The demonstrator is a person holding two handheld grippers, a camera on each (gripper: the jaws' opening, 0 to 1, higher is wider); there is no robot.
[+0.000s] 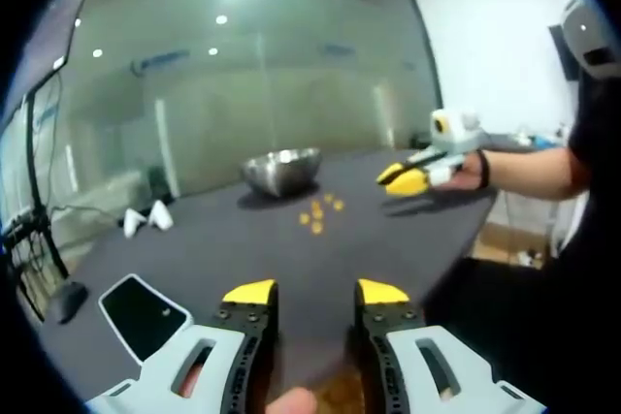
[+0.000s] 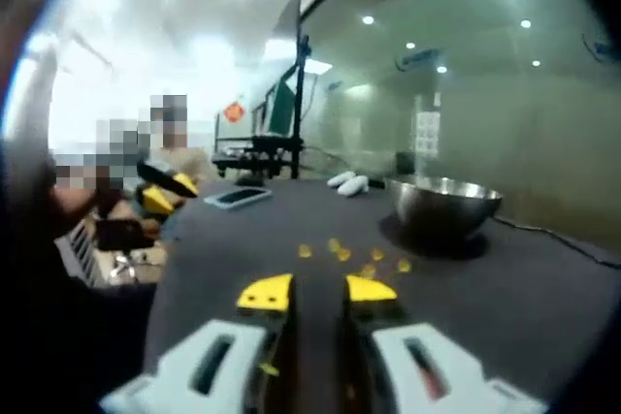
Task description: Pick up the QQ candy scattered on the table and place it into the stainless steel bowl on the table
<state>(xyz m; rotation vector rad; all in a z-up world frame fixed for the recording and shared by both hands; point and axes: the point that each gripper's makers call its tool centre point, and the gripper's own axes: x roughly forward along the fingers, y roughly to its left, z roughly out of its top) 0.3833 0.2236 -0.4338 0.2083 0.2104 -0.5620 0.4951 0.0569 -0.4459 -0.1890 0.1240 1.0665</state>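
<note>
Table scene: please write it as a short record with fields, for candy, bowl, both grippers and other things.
candy: small yellow pieces scattered on the dark table, beside the bowl, none inside as far as visible
bowl: stainless steel bowl, upright on the table
left gripper: open, holds nothing
right gripper: open, holds nothing, above the table
other: phone, two white objects

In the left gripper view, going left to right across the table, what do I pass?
Phone → white objects → stainless steel bowl → QQ candy → right hand-held gripper.
</note>
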